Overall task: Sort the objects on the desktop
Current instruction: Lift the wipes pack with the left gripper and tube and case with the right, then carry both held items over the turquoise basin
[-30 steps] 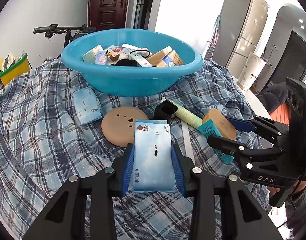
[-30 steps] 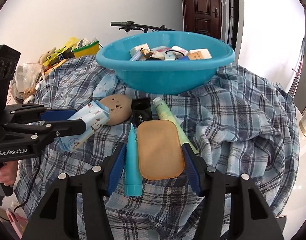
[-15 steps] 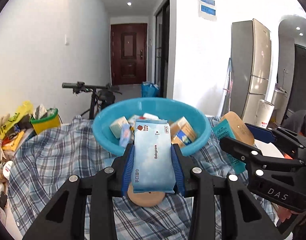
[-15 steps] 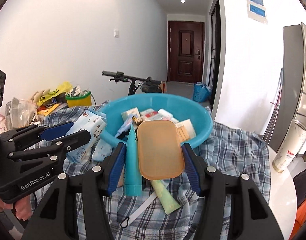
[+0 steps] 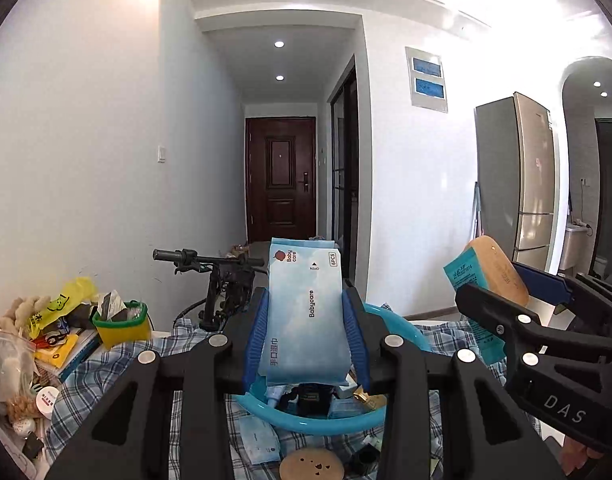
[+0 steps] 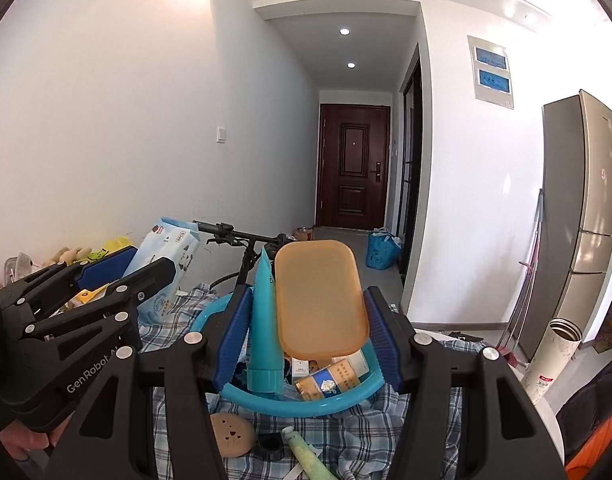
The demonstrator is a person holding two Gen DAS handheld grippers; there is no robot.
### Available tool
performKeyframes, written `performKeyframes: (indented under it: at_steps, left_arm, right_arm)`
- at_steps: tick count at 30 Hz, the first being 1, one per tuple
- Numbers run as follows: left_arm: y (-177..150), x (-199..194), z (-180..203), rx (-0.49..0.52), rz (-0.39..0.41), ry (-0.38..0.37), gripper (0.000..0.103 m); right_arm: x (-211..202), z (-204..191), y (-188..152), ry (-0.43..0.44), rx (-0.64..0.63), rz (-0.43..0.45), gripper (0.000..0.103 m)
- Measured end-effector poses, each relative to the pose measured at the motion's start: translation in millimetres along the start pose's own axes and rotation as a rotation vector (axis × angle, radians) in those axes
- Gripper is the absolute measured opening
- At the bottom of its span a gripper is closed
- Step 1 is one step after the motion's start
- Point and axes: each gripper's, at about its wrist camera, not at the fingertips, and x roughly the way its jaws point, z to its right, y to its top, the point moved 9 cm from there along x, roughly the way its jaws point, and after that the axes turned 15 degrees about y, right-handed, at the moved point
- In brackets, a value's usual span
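- Gripping a pale blue wipes pack, the left tool has its blue pads pressed on the pack's two long sides, jaws partly closed around it; the pack stands tilted up above the near rim of the blue basin.
- The right tool is clamped on two things side by side: a teal tube, cap end down, and a flat tan case with rounded corners. Both sit between the pads, over the basin's near rim.
- The basin stands on a bench covered by a blue checked cloth. Inside it lie small boxes, among them a blue and gold one.
- On the cloth in front of the basin, toward the near edge: a round tan disc with small holes, a small black cup, a pale green tube, and a second blue packet.
- At the bench's left edge sit a yellow tub with a green rim, yellow bags and soft toys.
- At the right edge stands a white flask.
- Behind the bench a bicycle handlebar shows against a white wall; a hallway with ceiling spotlights runs to a dark brown door.
- A tall silver fridge stands at the right.
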Motion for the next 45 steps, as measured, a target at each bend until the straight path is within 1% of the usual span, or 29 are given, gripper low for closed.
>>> performKeyframes:
  at_steps: [4, 8, 13, 20, 23, 28, 31, 34, 37, 39, 42, 44, 45]
  left_arm:
    - [11.5, -2.0, -1.8, -0.012, 0.002, -0.01, 0.039]
    - [14.3, -6.0, 0.8, -0.009, 0.005, -0.014, 0.039]
    - [13.1, -9.3, 3.2, -0.007, 0.001, -0.019, 0.039]
    - [6.6, -4.3, 6.7, -0.005, -0.019, -0.025, 0.039]
    - [3.1, 4.8, 8.9, -0.013, -0.043, -0.05, 0.039]
    - [-6.8, 40.2, 10.6, -0.042, -0.095, -0.061, 0.039]
    - [-12.4, 67.5, 17.0, -0.036, -0.132, -0.076, 0.039]
    - [-13.9, 94.9, 23.4, -0.01, -0.121, -0.052, 0.039]
    - [-15.1, 123.5, 26.4, 0.013, -0.112, -0.007, 0.039]
    - [-15.7, 141.4, 30.1, 0.007, -0.11, -0.006, 0.039]
    - [-14.8, 165.8, 38.7, 0.025, -0.079, -0.006, 0.039]
    - [-12.2, 182.2, 47.1, 0.029, -0.057, -0.025, 0.039]
    - [-11.3, 191.1, 50.0, 0.025, -0.06, -0.031, 0.039]
  right_arm:
    - [-2.0, -1.6, 10.0, 0.008, 0.004, 0.021, 0.056]
    - [-2.0, -2.8, 10.4, 0.015, 0.004, 0.023, 0.056]
    - [-1.5, -3.2, 7.1, 0.019, 0.011, 0.017, 0.056]
    - [3.0, 1.8, 1.3, 0.02, 0.015, 0.002, 0.056]
    - [8.1, 6.4, 2.2, 0.018, 0.018, -0.001, 0.056]
    - [28.7, 15.6, 0.2, 0.035, 0.027, -0.011, 0.056]
    - [48.3, 24.5, -4.7, 0.042, 0.042, -0.033, 0.056]
    - [67.1, 35.4, -8.7, 0.024, 0.039, -0.05, 0.056]
    - [84.7, 46.9, -9.2, 0.008, 0.042, -0.05, 0.056]
    - [97.5, 56.4, -7.1, 0.005, 0.047, -0.05, 0.056]
    - [119.8, 74.7, -8.0, -0.005, 0.067, -0.058, 0.056]
    - [134.3, 87.2, -10.9, -0.023, 0.085, -0.064, 0.056]
    - [141.3, 92.6, -11.6, -0.027, 0.092, -0.069, 0.056]
